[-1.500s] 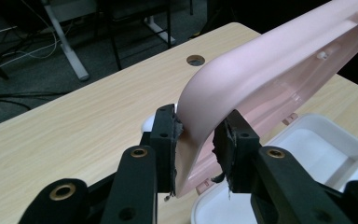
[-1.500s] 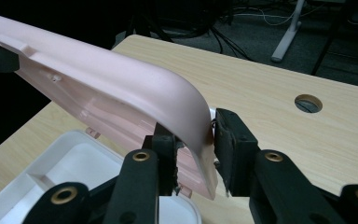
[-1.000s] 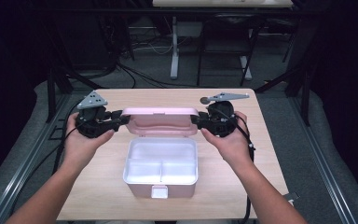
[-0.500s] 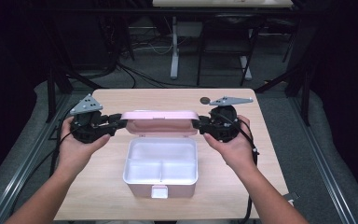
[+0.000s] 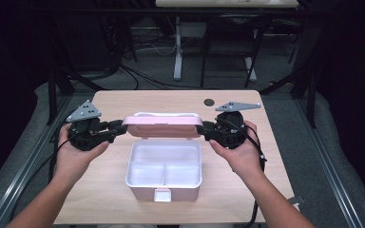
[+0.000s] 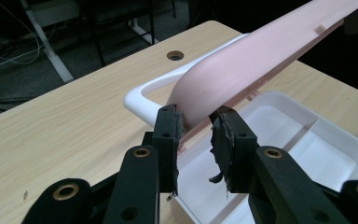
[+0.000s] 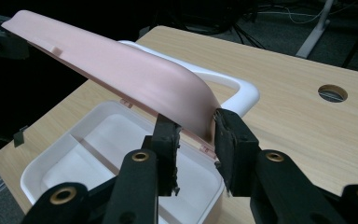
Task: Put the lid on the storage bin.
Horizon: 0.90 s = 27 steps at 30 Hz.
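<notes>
We gripped the pink lid (image 5: 161, 125) at both ends, left gripper (image 5: 117, 129) having just closed and right gripper (image 5: 202, 129) clamped, holding it raised behind the open white box (image 5: 164, 169) to swing it shut.

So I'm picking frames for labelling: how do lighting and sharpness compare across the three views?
High view: table evenly lit, surroundings nearly black, whole picture soft. Left gripper view: lid and box sharp, pale glare on the wood, background dim. Right gripper view: lid crisp, its far end fading into darkness.
</notes>
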Motion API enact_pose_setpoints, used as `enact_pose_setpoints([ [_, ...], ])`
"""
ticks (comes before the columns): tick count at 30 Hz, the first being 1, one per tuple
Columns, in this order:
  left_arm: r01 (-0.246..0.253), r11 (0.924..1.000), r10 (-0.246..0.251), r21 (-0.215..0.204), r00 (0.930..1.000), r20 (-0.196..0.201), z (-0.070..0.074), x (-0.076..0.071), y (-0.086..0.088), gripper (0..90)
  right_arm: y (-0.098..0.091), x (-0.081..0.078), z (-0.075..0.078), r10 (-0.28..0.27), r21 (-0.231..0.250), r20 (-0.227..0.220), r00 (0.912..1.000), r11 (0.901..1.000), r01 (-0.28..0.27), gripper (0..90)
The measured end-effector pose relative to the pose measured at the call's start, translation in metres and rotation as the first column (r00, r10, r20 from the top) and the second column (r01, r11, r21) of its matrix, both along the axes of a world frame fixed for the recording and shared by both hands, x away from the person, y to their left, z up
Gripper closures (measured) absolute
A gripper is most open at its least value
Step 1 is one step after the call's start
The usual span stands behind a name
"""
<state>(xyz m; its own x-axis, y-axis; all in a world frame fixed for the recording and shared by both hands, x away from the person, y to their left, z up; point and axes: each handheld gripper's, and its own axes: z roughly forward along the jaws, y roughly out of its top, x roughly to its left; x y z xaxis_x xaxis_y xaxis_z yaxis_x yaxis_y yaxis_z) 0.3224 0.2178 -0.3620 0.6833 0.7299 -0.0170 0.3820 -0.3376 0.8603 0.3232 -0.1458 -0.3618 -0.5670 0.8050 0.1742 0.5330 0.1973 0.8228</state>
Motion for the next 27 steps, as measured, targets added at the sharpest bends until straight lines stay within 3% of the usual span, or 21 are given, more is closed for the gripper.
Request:
enact_pose_setpoints([
  [13,0.009,0.9999,-0.009,0.010,0.9999,0.012,-0.001,-0.014,0.001,72.6,-0.003,-0.011,-0.004,0.021,0.013,-0.001,0.9998,0.9997,-0.021,71.0],
  [27,0.044,0.9990,-0.044,-0.009,0.9990,0.000,-0.015,-0.036,0.009,74.6,-0.008,-0.033,-0.014,0.050,0.019,-0.001,0.9988,0.9986,-0.050,71.6],
])
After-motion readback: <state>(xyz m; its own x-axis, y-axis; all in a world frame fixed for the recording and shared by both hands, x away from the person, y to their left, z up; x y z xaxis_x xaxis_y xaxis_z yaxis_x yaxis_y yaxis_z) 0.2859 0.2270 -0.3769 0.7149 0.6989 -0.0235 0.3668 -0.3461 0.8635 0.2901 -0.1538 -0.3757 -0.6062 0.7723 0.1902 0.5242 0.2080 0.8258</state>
